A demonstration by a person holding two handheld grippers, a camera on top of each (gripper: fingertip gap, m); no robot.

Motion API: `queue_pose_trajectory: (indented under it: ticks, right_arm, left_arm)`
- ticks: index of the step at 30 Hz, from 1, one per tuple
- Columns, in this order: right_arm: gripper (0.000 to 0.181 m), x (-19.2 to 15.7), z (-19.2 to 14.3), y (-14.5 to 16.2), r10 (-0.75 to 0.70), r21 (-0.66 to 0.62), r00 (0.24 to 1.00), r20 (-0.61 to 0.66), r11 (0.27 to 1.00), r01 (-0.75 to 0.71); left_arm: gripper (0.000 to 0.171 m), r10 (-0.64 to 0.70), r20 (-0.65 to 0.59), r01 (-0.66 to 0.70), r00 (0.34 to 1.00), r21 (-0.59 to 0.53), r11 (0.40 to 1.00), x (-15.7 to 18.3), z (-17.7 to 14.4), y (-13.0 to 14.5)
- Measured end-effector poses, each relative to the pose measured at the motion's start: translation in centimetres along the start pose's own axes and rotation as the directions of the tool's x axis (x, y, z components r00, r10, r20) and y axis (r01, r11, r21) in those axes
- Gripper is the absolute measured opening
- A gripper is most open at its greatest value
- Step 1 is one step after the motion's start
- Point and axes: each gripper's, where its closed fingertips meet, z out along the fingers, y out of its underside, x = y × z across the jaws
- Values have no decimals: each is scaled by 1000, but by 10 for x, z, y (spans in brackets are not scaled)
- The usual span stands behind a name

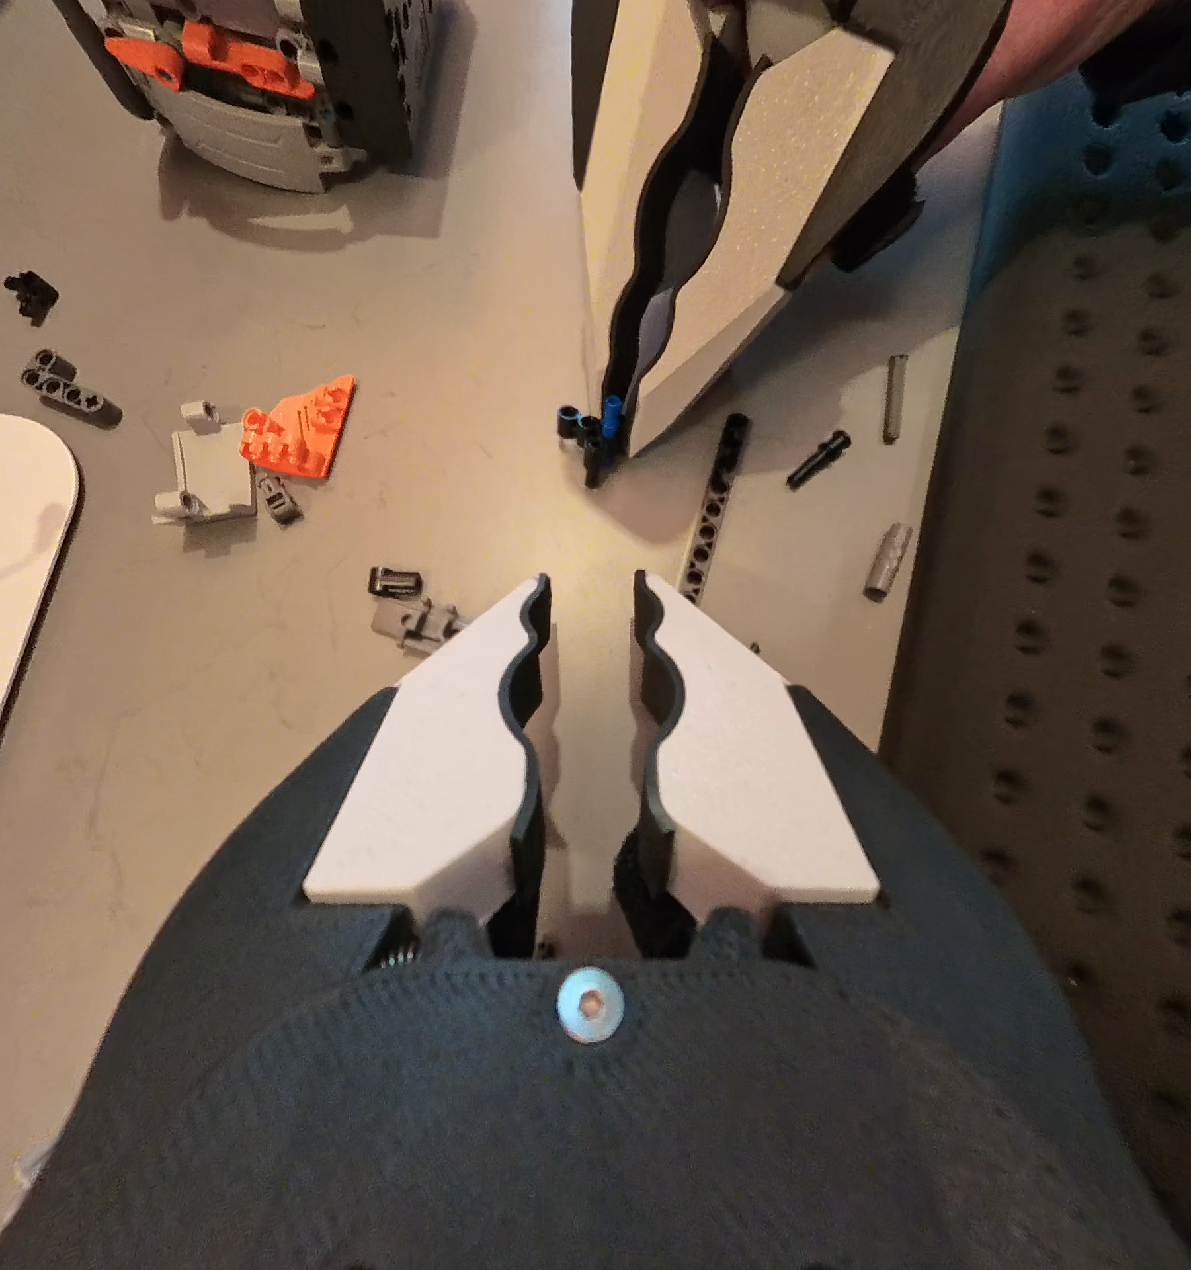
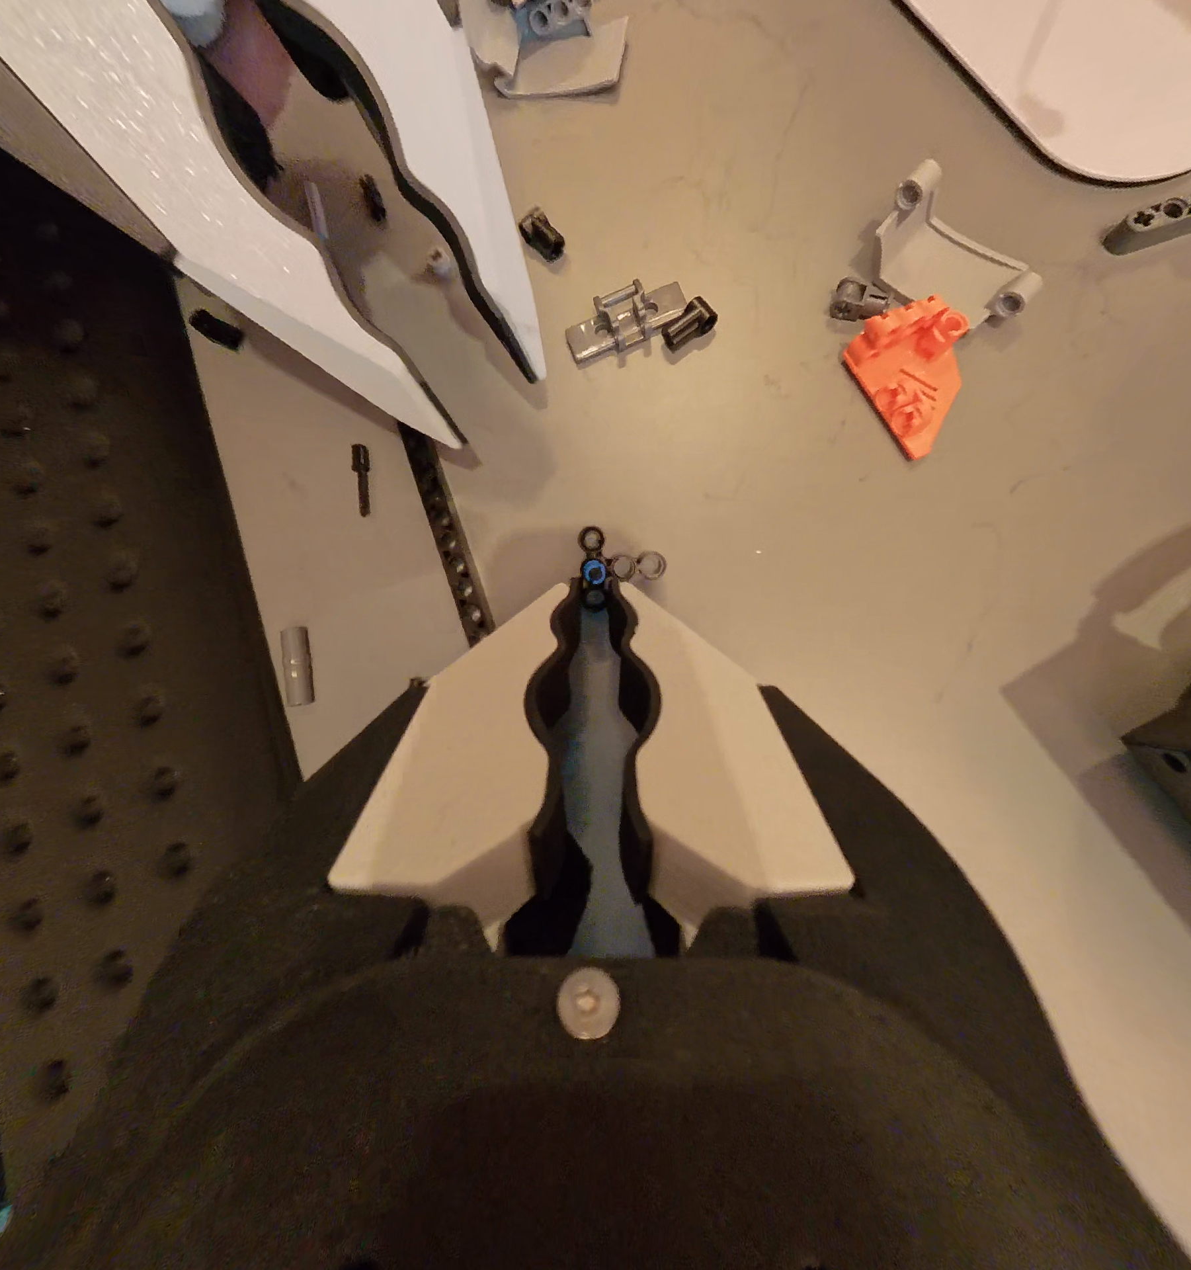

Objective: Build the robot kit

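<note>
1. Two grippers with white wedge-shaped fingers and wavy black rubber linings hang over a smooth beige tabletop (image 1: 441, 275).
2. The right gripper (image 2: 593, 589) has its jaws closed on a small black-and-blue plastic connector (image 2: 592, 572), which stands on the tabletop.
3. The left gripper (image 1: 591, 584) has its jaws apart, empty, above a long black holed beam (image 1: 713, 508).
4. An orange studded wedge plate (image 1: 300, 429) touches a grey curved panel (image 1: 211, 474).
5. A dark perforated mat (image 1: 1094, 687) borders the tabletop.
</note>
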Motion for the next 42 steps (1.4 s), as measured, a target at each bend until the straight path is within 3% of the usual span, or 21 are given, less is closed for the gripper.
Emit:
queue_pose_trajectory:
  ticks: [6,14,18,23,27,35,38,42]
  right_arm:
    - [4,-15,-22,-21,140,96,964,224,982,-165]
    - [4,-33,-72,-61,214,192,761,613,894,-406]
    - [5,-34,-84,-75,209,215,683,700,851,-480]
    - [4,-41,-89,-80,194,200,620,760,838,-508]
    - [4,-41,-90,-82,191,207,618,763,833,-514]
    - [5,-35,-99,-98,179,266,626,759,791,-550]
    - [14,-30,-103,-105,170,326,677,716,776,-539]
    - [24,-22,-106,-109,133,435,806,577,785,-442]
  left_arm:
    - [29,49,59,-52,997,49,997,-10,-1,-21]
    - [38,176,53,-181,983,125,975,-3,-14,-57]
    - [34,167,29,-169,986,189,967,2,-18,-71]
    - [16,143,-40,-125,989,294,948,12,-30,-88]
    - [5,121,-59,-96,991,319,943,12,-32,-91]
    - [3,59,-92,-19,994,384,923,4,-43,-101]
    - [2,31,-106,16,994,419,908,1,-50,-105]
    - [0,-4,-140,69,990,465,883,-2,-58,-112]
